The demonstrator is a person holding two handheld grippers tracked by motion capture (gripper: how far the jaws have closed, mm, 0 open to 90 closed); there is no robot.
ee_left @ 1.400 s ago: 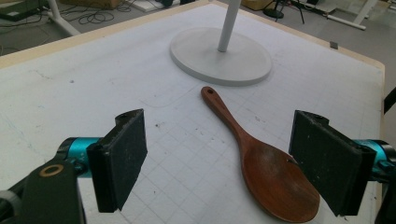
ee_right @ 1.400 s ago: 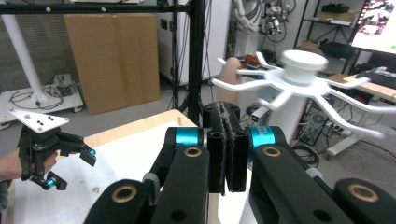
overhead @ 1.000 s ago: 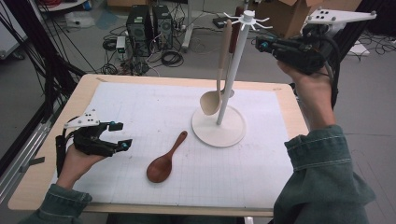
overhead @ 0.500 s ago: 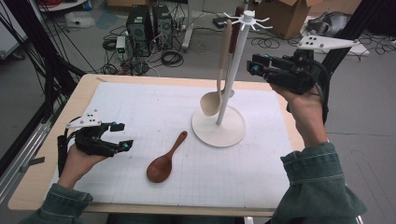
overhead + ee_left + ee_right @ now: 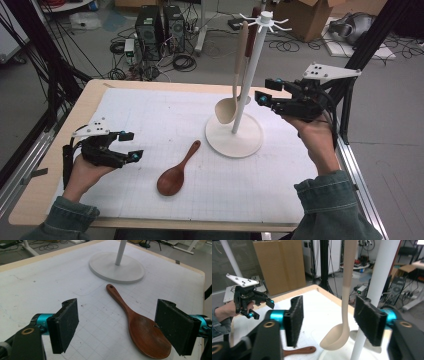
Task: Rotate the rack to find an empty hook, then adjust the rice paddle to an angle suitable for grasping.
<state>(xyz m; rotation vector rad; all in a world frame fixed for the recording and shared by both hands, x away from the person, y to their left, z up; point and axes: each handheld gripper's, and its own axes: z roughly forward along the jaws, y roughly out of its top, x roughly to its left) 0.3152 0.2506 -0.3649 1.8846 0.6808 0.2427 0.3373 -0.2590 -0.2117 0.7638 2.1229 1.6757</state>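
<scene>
A brown wooden spoon [image 5: 175, 172] lies on the white gridded mat [image 5: 150, 115], bowl toward me. A beige ladle [image 5: 235, 75] hangs from the white hook stand [image 5: 248, 80], its bowl just above the round base [image 5: 240, 142]. My left gripper [image 5: 129, 146] rests open at the mat's left, left of the spoon [image 5: 140, 325]; its jaws [image 5: 120, 327] stand wide and empty. My right gripper [image 5: 265, 91] hovers right of the pole, at mid-height. Its jaws have just been opening and stand open [image 5: 333, 320], the ladle [image 5: 347, 290] and pole [image 5: 382, 277] a little beyond them, untouched.
The mat covers most of a wooden table [image 5: 55, 165]. A darker handle [image 5: 252, 27] shows behind the stand's top. Beyond the far edge, computers [image 5: 157, 27], cables and a cardboard box [image 5: 305, 17] sit on the floor. Black frame posts [image 5: 372, 35] rise at the right.
My right gripper has sunk from the stand's top to mid-pole height and gone from shut to open. The left gripper and the brown spoon have stayed put.
</scene>
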